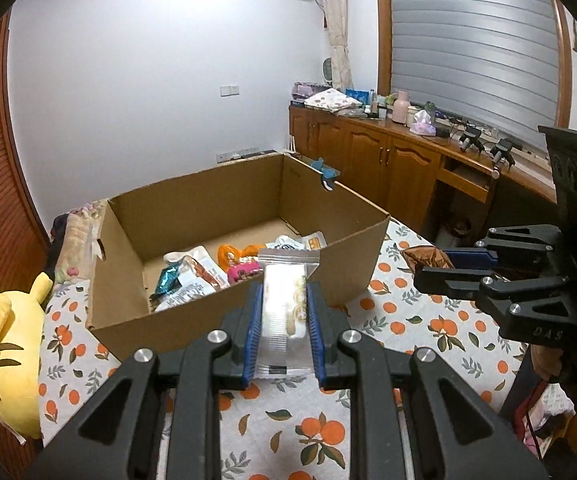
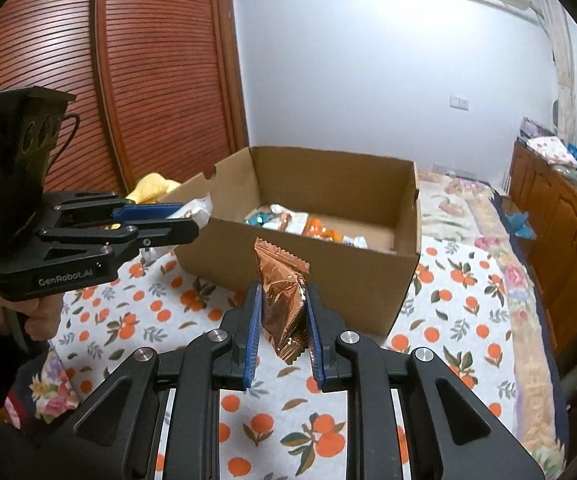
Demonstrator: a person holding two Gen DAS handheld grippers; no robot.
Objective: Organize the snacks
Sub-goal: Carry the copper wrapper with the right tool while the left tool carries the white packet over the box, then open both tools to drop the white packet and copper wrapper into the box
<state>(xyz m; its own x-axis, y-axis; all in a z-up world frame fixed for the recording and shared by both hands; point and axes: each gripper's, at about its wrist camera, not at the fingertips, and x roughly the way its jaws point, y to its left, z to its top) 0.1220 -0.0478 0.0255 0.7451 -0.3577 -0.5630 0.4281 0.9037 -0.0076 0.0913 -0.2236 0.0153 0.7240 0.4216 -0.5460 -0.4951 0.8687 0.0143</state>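
Left gripper (image 1: pixel 282 300) clamped on a white translucent snack packet (image 1: pixel 284 304), blue pads pressing both long edges, packet upright, held just short of the near wall of the open cardboard box (image 1: pixel 216 204) at 12 o'clock. Right gripper (image 2: pixel 282 300) clenched on a crinkled copper foil snack packet (image 2: pixel 280 292), serrated top edge pointing up, also held above the orange-print bedspread (image 2: pixel 128 320) just before the box's near corner. Inside the box: loose snacks on the floor, among them a teal wrapper (image 1: pixel 168 280), a pink pack (image 1: pixel 244 272), an orange pack (image 1: pixel 228 256) and white packets. Yellow plush toy (image 1: pixel 8 344) at 9 o'clock of the box in the left view. Wooden cabinet (image 1: pixel 388 160) at 2 o'clock, cluttered on top.
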